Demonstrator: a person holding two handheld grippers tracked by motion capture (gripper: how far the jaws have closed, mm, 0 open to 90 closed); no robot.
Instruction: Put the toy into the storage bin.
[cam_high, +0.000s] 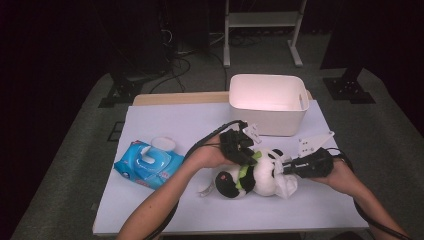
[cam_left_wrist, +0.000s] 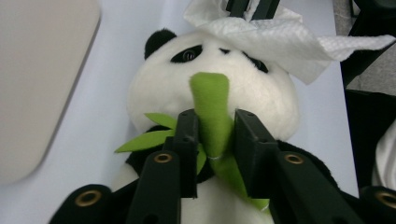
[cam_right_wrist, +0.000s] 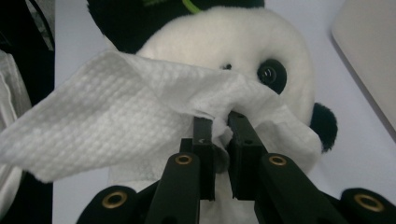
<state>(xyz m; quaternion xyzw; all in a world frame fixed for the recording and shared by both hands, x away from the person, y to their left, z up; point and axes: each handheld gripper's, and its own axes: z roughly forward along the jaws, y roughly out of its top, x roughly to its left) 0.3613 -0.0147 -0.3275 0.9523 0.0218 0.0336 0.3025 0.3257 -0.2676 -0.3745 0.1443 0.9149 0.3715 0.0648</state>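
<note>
Your left gripper (cam_left_wrist: 215, 135) is clamping the green bamboo stalk (cam_left_wrist: 211, 107) on the plush panda's (cam_high: 255, 175) chest; both pads are pressing on it. Your right gripper (cam_right_wrist: 220, 122) is pinching a white paper towel (cam_right_wrist: 116, 126) against the panda's face, jaws nearly closed on the sheet. Panda is lying on its back on the counter (cam_high: 165, 200), just in front of the white bin (cam_high: 267, 105). Blue wet-wipes pack (cam_high: 149, 164) is sitting well to the left.
</note>
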